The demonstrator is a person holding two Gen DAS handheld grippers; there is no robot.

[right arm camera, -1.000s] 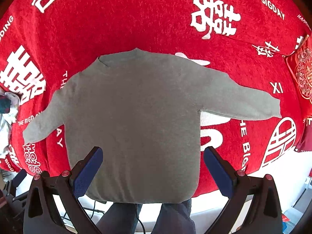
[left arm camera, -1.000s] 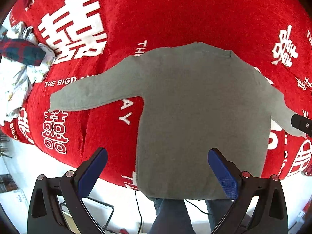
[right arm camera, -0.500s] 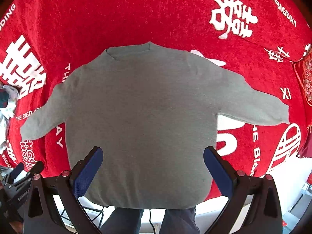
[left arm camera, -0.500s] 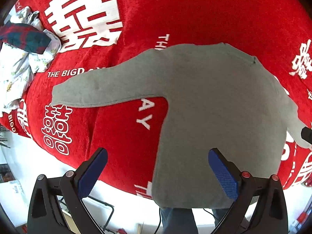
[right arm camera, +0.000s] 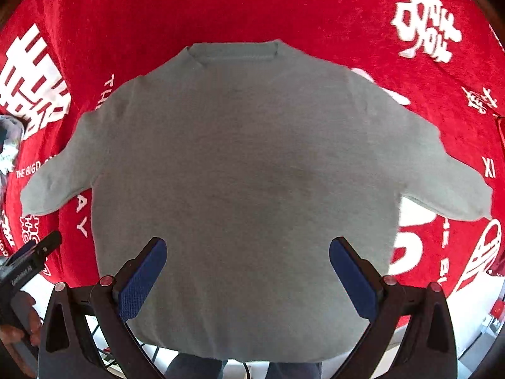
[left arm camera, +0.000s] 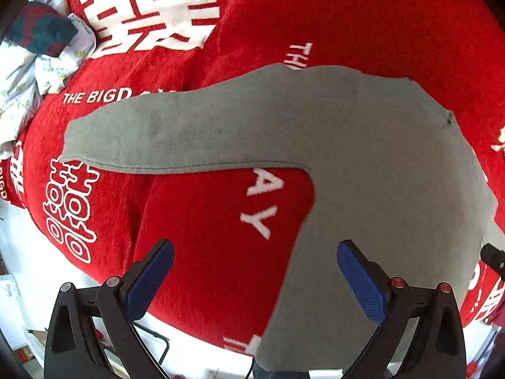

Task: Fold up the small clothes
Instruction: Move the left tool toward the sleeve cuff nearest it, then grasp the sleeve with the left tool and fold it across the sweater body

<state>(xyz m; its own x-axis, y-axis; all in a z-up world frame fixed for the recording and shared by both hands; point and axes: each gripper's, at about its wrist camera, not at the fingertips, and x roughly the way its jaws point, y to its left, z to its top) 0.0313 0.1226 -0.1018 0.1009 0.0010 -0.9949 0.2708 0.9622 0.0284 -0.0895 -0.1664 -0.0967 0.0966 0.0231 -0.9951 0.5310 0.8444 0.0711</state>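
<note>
Sweater (right arm camera: 246, 173) is lying flat on the red blanket (right arm camera: 221, 6), both sleeves spread outward, collar pointing away from the person, hem hanging just over the near edge. Right gripper (right arm camera: 247, 268) is hovering above the lower body of the garment, jaws wide apart, gripping nothing. Left gripper (left arm camera: 255, 271) is hovering over the sweater's left edge below the sleeve (left arm camera: 164, 139), likewise wide open and empty. Crumpled clothes (left arm camera: 38, 53) are sitting well apart at the blanket's left side.

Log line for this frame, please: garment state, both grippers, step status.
grey long-sleeved knit sweater: flat, sleeves spread, unfolded | red printed blanket: beneath | left gripper: open, empty | right gripper: open, empty | fold: not begun
</note>
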